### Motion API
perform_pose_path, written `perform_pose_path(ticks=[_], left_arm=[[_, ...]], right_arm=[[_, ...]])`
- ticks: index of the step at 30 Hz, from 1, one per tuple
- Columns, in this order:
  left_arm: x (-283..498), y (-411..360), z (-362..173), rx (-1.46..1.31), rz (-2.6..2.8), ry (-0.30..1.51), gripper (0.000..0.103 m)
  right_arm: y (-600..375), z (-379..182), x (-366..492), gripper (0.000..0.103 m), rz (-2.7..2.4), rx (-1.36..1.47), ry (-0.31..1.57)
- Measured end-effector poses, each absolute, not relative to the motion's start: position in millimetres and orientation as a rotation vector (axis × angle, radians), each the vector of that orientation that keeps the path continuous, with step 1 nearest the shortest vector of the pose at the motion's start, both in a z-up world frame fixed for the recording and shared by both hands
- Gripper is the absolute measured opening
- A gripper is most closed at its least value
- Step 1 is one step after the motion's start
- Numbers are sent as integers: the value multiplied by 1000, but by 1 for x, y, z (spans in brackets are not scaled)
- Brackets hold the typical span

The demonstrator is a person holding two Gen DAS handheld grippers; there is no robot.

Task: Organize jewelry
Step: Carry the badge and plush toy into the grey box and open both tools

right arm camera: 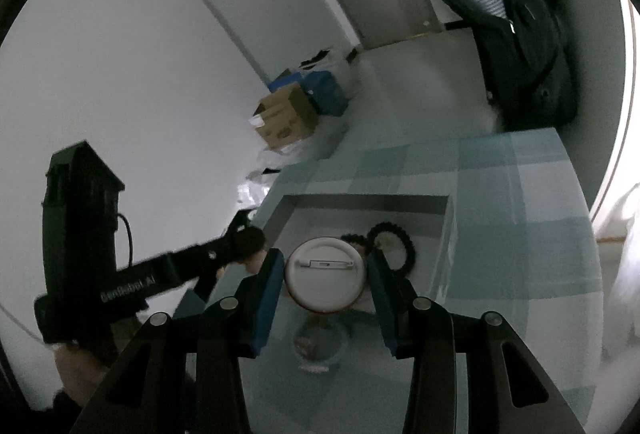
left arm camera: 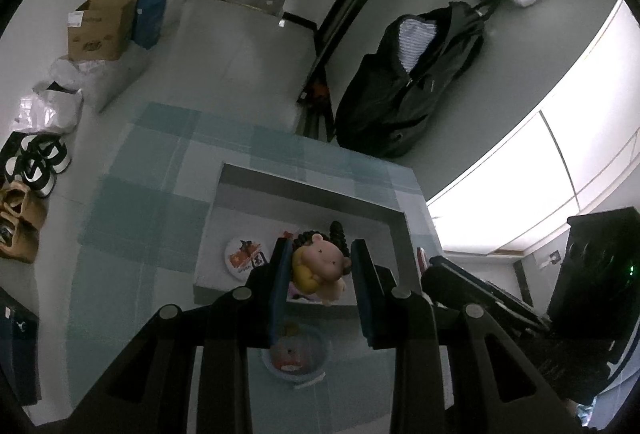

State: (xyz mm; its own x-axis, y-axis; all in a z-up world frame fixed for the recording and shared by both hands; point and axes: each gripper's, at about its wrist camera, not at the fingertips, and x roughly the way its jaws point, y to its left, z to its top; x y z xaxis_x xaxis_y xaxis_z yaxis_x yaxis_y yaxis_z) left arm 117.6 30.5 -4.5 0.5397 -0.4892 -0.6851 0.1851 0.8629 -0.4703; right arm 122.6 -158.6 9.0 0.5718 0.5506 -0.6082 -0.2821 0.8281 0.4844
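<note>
On a blue-checked tablecloth [left arm camera: 152, 170], a grey tray [right arm camera: 366, 201] waits as the left gripper [left arm camera: 320, 266], clamped on a bear charm [left arm camera: 320, 266], and the right gripper [right arm camera: 326, 276], clamped on a pin badge [right arm camera: 325, 274], hover above it, best lowered past its walls onto bare floor beside the black bead bracelet [right arm camera: 394, 246].

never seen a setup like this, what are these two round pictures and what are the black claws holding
A person holds a two-finger gripper in each hand, with a wide-angle camera on each looking along its fingers; hence the round pictures. In the left camera's picture, the left gripper holds a small bear figure over a shallow grey tray on a checked tablecloth. In the right camera's picture, the right gripper holds a round pin badge, back side showing, above the same tray, where a dark bead bracelet lies.
</note>
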Motion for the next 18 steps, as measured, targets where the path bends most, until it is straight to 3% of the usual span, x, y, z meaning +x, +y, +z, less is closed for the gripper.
perform_pose_path(ticks=[18], left_arm=[[143,30,-19,-401,-400,993,24]], right_arm=[[-152,-1,153,42,424,335,847]])
